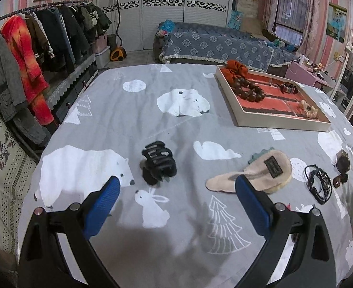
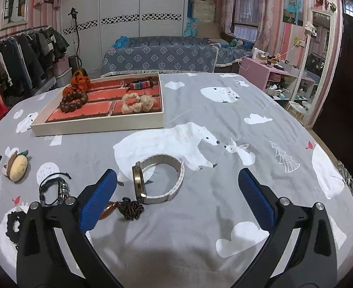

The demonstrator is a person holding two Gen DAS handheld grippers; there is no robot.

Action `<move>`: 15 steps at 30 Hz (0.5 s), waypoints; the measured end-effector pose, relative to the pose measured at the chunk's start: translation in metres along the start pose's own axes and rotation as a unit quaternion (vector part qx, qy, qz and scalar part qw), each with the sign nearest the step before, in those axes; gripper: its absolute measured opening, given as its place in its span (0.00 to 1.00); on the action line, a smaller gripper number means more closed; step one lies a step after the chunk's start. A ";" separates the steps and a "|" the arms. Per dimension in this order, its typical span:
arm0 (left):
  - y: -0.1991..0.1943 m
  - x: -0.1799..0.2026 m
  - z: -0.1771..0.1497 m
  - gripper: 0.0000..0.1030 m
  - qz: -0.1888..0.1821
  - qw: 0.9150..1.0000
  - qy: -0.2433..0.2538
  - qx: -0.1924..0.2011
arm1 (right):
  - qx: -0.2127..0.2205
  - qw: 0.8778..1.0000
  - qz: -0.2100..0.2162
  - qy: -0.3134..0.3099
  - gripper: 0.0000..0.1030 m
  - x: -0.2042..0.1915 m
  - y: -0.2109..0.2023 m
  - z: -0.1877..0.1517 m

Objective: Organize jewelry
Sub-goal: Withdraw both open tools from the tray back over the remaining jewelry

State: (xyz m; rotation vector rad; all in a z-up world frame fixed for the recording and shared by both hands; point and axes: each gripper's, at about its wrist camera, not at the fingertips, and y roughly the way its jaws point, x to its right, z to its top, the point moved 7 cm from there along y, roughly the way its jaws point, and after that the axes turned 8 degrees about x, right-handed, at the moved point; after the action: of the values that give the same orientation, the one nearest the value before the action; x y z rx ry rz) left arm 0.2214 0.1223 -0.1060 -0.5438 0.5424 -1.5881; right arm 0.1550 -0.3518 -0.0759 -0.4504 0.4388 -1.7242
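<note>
On the grey polar-bear bedspread (image 1: 176, 124), the left gripper (image 1: 177, 187) hangs spread wide and empty; a black plastic claw hair clip (image 1: 159, 161) lies just beyond its fingertips, left of the shallow cream tray with a red brick-print floor (image 2: 97, 126). The right gripper (image 2: 177, 180) is likewise released, holding nothing, with a silver metal-band wristwatch (image 2: 158, 180) between its fingertips, in front of that tray.
</note>
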 end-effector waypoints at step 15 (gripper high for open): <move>-0.021 0.075 -0.047 0.92 -0.043 0.999 0.014 -0.018 | -0.014 1.000 0.013 -0.024 0.91 -0.004 -0.005 -0.029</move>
State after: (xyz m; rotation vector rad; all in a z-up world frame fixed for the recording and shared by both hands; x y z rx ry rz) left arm 0.1692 0.0505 -0.1266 -0.5782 0.5758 -1.6718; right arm 0.1365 -0.3455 -0.0985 -0.5033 0.4317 -1.6805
